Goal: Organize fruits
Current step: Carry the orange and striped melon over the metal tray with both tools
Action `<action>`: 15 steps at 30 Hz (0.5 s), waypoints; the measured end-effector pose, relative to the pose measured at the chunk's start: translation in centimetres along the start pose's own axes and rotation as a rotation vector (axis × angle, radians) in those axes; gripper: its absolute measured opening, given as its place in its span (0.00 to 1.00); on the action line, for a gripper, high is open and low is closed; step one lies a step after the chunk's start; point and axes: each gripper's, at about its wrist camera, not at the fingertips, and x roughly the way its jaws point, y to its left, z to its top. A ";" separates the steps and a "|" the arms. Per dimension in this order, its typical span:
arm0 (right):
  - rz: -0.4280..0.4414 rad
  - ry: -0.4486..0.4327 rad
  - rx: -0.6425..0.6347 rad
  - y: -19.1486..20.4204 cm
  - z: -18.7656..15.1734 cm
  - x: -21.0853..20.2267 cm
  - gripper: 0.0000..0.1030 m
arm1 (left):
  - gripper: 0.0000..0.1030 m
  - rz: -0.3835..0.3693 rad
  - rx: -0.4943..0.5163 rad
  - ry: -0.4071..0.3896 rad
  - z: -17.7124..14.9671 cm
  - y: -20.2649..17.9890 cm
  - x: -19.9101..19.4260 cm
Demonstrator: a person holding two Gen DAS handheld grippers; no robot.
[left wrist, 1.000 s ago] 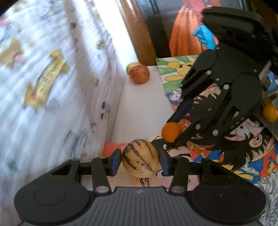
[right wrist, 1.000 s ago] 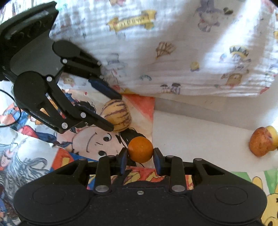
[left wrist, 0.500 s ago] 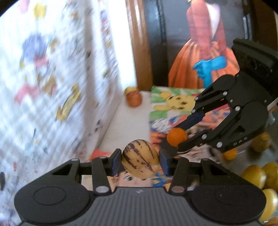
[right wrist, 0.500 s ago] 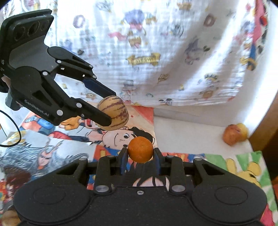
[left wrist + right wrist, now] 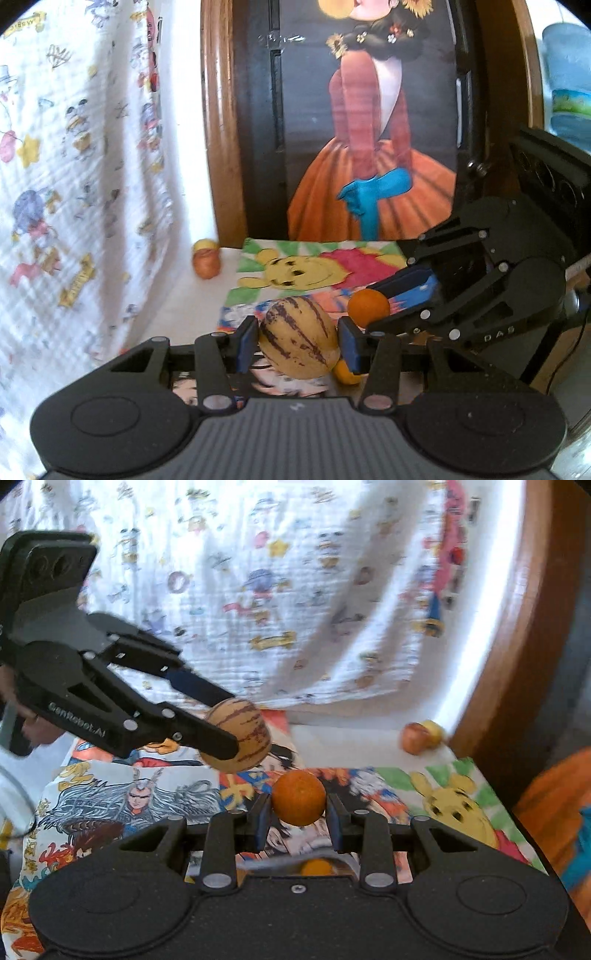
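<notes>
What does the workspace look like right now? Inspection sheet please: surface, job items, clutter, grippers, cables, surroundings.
Surface: white table partly covered by cartoon posters.
Job's things: striped melon in the left gripper; orange fruit in the right gripper; two small fruits touching each other at the table's far corner; more orange fruit below the right gripper, mostly hidden.
Clutter: nothing seen.
Grippers: left gripper shut on the melon; right gripper shut on the orange; both held above the table.
Cables: thin black cable at the left edge of the right wrist view.
Surroundings: cartoon-print curtain, wooden frame, painting of a figure in an orange dress.
</notes>
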 end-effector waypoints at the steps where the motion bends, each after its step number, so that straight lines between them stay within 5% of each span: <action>1: -0.023 0.000 0.020 0.0 -0.3 -0.6 0.32 | 0.49 -0.007 -0.013 -0.005 -0.1 -0.6 -0.1; 15: -0.310 -0.018 0.263 0.9 -8.8 -5.8 0.33 | 0.49 -0.046 -0.242 -0.001 -2.5 -5.8 1.2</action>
